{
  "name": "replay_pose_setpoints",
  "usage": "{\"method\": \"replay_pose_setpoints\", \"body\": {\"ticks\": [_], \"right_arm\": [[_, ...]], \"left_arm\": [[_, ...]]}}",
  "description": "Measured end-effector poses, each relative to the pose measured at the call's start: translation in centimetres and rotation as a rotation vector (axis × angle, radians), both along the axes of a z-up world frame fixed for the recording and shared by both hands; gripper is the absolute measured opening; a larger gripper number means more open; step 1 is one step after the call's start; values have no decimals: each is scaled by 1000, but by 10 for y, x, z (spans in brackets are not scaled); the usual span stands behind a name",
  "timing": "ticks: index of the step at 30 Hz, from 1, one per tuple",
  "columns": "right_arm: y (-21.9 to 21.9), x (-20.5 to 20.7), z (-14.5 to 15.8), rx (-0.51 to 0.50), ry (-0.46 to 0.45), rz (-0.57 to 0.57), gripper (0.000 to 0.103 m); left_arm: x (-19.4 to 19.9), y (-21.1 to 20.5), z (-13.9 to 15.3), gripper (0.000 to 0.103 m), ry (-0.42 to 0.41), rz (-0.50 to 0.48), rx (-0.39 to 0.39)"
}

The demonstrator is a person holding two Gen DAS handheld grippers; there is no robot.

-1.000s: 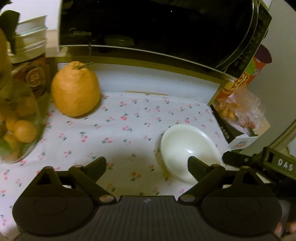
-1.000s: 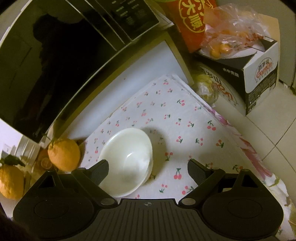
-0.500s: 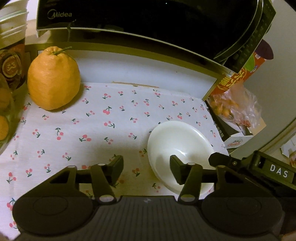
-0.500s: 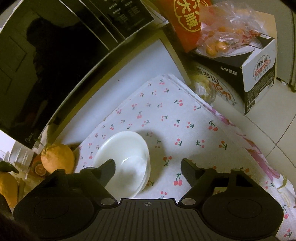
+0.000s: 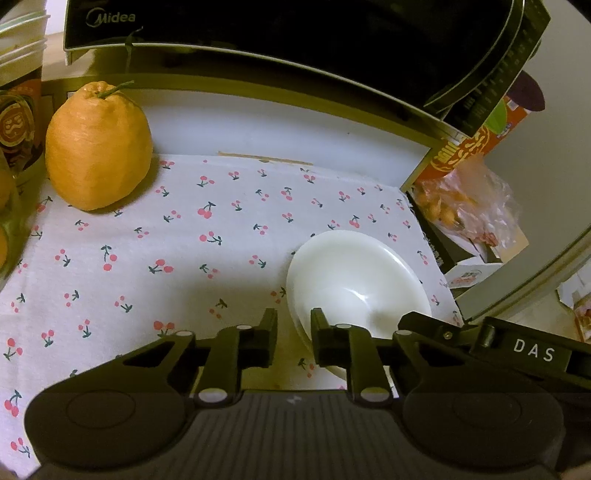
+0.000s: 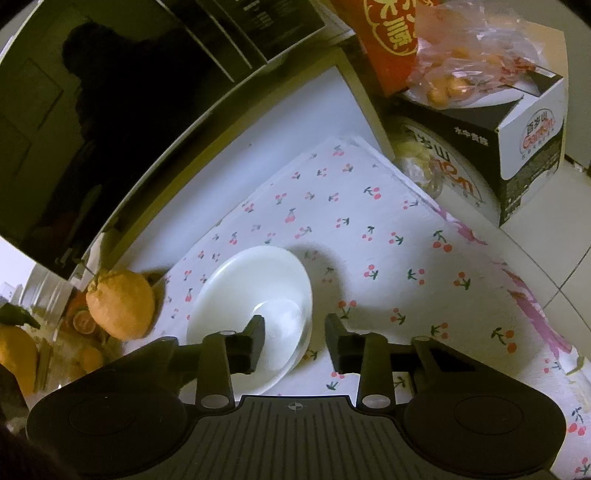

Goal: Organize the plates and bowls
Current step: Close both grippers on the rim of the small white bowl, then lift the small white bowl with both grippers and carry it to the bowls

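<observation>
a cherry-print cloth (image 5: 229, 258) is covering the table, with a white bowl (image 5: 354, 288) sitting near its right edge below a black microwave (image 5: 295, 33) (a big orange citrus (image 5: 98, 147) is resting at the far left). the left tongs (image 5: 293, 332) have just been closing and are pinching the bowl's near rim, while the right tongs (image 6: 293, 341) have also been closing, straddling the rim's other side, though whether they are gripping it i cannot tell.
</observation>
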State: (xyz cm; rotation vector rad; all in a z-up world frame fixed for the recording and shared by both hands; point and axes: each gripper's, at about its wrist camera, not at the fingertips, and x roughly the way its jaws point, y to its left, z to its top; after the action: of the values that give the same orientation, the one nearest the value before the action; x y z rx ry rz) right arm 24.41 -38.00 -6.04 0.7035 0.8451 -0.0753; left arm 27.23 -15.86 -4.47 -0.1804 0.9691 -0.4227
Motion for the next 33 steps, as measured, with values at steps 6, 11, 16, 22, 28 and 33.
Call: {"method": "replay_pose_setpoints", "body": {"ticks": [6,11,16,22,28,33], "right_arm": [[5,0,3,-20,-15,22,20],[5,-2,9,-14,-23,25,20],[10,-5,19,-29,-42,44,20],[17,-11,33,-39,-61,70,20],[22,-18,46,-35,-80,96,20],[28,-27,58,-38,-93,122,20]], "left_arm": [[-5,-5,3,11,-19,-1,29],[-7,-1,8,11,-26,4,21],[-12,4,16,11,-39,16,16],[-20,12,27,11,-49,30,7],[-31,22,37,11,-57,50,-19],[-44,33,42,11,-56,70,-51]]}}
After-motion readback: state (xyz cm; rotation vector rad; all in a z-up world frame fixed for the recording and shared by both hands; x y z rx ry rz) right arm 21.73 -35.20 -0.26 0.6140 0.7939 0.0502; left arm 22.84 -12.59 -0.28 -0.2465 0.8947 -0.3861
